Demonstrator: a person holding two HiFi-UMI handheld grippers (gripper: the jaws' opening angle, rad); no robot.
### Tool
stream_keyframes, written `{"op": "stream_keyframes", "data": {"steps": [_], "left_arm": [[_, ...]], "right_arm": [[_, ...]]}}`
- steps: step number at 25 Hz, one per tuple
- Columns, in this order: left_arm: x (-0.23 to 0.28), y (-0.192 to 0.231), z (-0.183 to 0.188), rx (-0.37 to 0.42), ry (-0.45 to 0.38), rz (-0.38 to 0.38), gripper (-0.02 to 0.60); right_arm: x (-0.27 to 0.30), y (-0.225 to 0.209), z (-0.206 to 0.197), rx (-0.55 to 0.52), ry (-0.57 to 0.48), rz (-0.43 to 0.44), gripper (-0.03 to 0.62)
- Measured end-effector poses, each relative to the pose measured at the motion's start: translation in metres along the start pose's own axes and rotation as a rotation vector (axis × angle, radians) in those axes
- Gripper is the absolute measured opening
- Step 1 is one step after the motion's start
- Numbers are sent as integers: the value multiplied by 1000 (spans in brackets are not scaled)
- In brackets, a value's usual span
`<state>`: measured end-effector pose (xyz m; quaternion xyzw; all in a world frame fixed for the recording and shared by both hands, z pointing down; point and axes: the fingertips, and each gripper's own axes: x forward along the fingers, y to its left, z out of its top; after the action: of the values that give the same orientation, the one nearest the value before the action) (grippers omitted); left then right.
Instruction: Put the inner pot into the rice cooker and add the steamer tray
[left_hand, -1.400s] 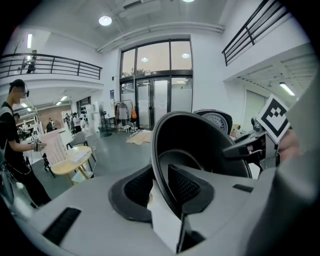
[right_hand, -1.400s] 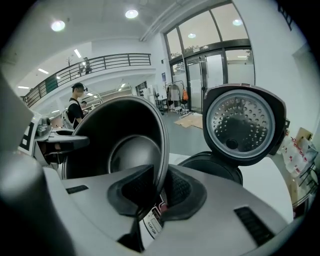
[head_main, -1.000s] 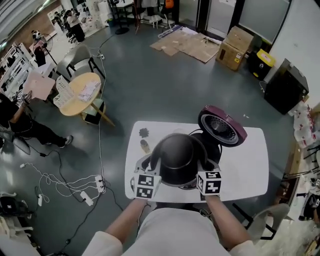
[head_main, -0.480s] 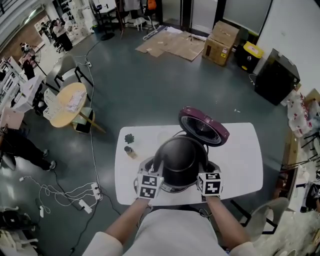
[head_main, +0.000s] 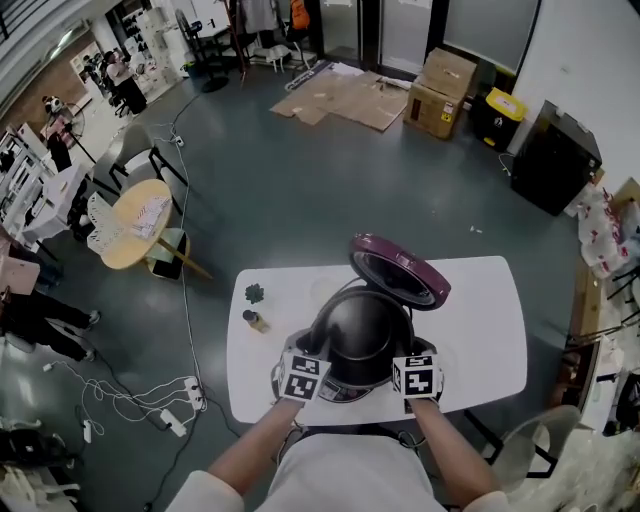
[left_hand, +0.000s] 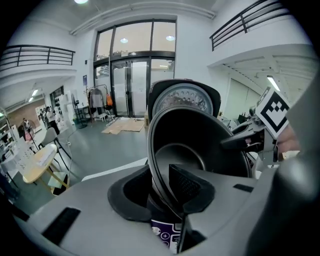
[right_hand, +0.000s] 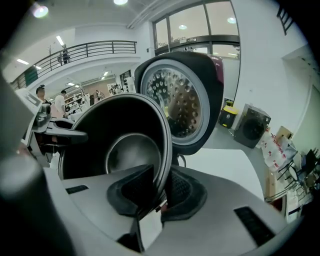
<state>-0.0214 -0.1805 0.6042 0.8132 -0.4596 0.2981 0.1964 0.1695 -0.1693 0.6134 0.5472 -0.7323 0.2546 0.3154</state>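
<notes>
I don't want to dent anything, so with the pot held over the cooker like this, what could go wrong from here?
1. The left gripper and the right gripper each pinch only the thin rim of the pot; it might slip or tip if one side lets go first.
2. The pot does not look seated in the cooker yet; lowered crooked, it could jam on the opening.
3. The open lid stands close behind; the pot may bump it.

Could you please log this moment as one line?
left gripper: shut on inner pot rim | right gripper: shut on opposite rim | inner pot: over rice cooker | lid: open
</notes>
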Motion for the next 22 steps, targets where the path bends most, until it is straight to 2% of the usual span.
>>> {"op": "stream_keyframes", "data": {"steps": [3,13,22], "left_arm": [[12,4,-4,10,28,-8,118],[47,6,-15,77,212,-61,125],[76,11,-44,183,362,-63,129]], "right_arm": [[11,-1,-3,-26,26,4,75],[45,-9,-17,-84,167,30,91],[67,-7,-36,-136,249,23,103]]}}
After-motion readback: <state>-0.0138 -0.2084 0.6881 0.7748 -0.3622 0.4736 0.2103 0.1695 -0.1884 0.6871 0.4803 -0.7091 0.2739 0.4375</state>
